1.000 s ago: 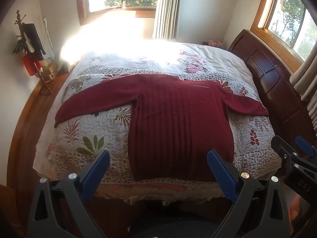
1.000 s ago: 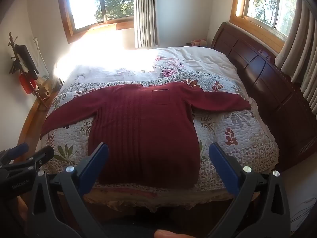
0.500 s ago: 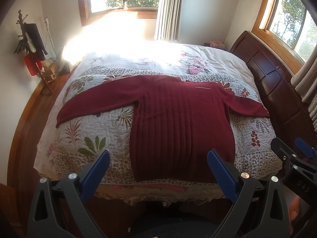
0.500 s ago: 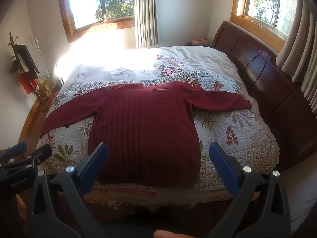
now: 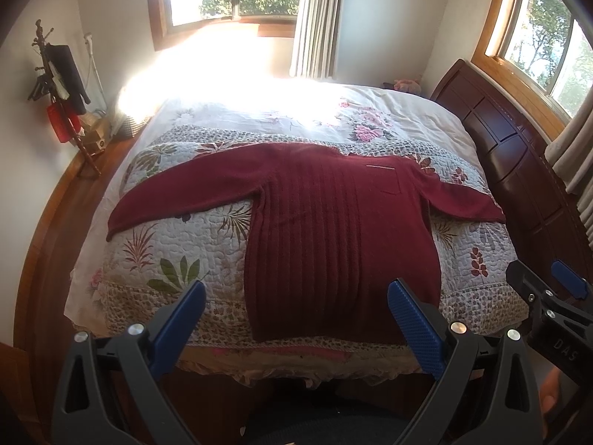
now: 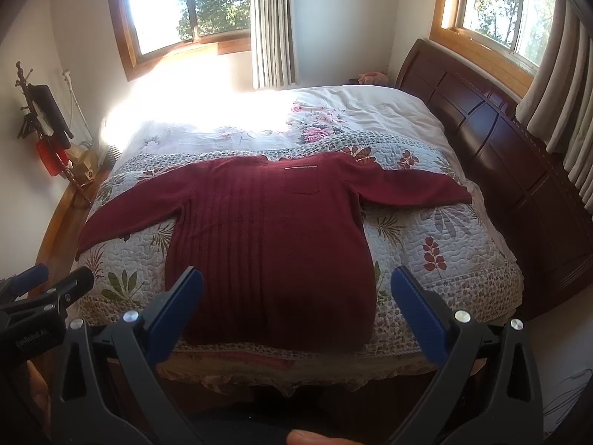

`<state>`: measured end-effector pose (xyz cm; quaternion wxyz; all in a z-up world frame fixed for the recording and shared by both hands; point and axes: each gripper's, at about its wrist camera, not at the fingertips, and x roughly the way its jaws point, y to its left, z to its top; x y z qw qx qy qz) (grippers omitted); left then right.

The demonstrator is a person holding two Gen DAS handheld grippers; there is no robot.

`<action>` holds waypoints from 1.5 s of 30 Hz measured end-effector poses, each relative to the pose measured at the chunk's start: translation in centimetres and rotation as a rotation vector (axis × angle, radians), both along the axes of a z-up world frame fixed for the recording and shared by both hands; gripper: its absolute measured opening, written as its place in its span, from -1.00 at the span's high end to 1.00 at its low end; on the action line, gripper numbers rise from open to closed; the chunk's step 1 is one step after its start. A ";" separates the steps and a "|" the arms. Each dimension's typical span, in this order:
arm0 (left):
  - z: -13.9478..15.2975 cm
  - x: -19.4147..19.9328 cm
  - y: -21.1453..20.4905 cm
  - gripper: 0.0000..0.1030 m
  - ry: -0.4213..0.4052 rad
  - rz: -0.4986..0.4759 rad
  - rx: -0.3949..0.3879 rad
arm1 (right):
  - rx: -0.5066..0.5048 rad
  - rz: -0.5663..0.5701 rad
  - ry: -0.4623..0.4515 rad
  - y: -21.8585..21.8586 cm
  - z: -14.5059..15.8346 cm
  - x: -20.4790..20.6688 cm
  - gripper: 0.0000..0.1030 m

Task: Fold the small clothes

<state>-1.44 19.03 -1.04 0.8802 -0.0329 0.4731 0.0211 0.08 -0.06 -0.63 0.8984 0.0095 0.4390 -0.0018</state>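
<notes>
Sweater: a dark red ribbed knit lies flat and face up on the bed, unfolded, sleeves spread to either side, hem toward the near edge and neckline toward the far window; a thin pale strip marks the chest above a small pocket.
Wall stand: at far left, a rack hung with dark and red items leans by the white wall, beside the wooden bed frame.
Left sleeve: it stretches out and down toward the left edge of the quilt, its cuff close to that side of the mattress.
Left gripper: black frame, blue fingers spread wide apart, holding nothing, hanging in the air short of the near edge of the bed and clear of the hem.
Quilt: a pale cover printed with leaves and red sprigs lies under the garment, with a floral sheet beyond it washed out by sunlight.
Right gripper: blue fingers likewise spread wide, empty, poised before the hem without touching it; in the left wrist view it shows at the lower right corner, just beside the other tool.
Right sleeve: it reaches toward the headboard side, cuff lying on the quilt.
Headboard: dark panelled wood runs along the right, below a wood-framed window with pale curtains.
</notes>
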 end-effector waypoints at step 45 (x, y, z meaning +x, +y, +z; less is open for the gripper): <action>0.3 0.7 -0.1 -0.92 -0.006 0.007 0.000 | 0.006 -0.008 0.001 -0.4 -0.2 0.4 -0.95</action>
